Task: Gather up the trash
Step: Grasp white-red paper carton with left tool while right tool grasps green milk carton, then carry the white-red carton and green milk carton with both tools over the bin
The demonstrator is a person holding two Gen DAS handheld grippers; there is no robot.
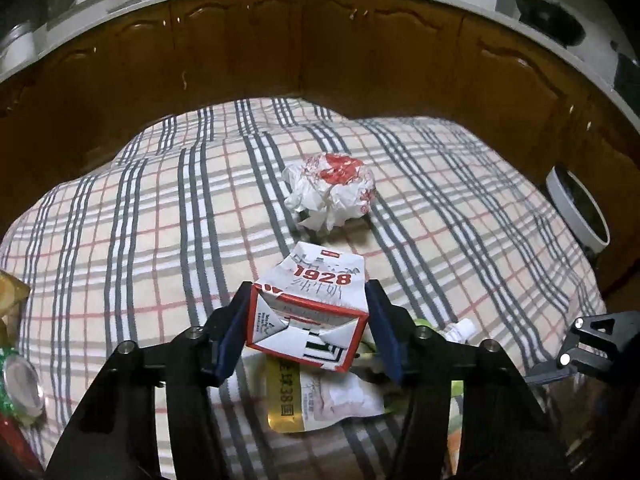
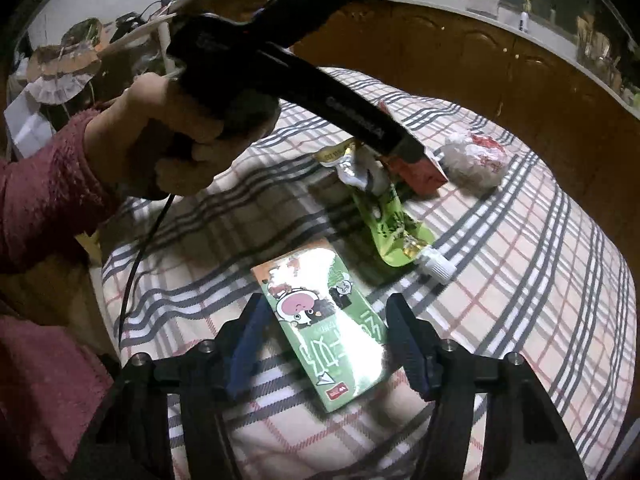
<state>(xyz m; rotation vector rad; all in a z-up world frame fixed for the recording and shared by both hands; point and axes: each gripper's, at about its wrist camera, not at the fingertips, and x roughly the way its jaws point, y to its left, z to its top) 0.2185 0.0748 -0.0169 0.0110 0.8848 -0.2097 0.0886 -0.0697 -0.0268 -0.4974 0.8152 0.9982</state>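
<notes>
A red and white milk carton [image 1: 316, 304] marked 1928 sits tilted between my left gripper's [image 1: 310, 286] blue pads, which press on both its sides, above a yellow and white pouch [image 1: 320, 404]. Beyond it lies a crumpled white and red paper ball [image 1: 330, 190]. In the right wrist view a green drink box [image 2: 320, 320] lies flat on the plaid cloth [image 2: 520, 280] between my right gripper's [image 2: 325, 300] fingers; cloth shows between the left pad and the box. A hand [image 2: 168, 140] in a pink sleeve holds the left gripper [image 2: 420, 160] on the carton [image 2: 424, 178].
A green pouch [image 2: 384, 224] with a white spout lies past the green box, with the paper ball [image 2: 476, 164] further back. A white round bin [image 1: 578, 204] stands off the right side of the cloth. Brown wooden cabinets [image 1: 320, 52] run behind. A can [image 1: 20, 384] sits at the left edge.
</notes>
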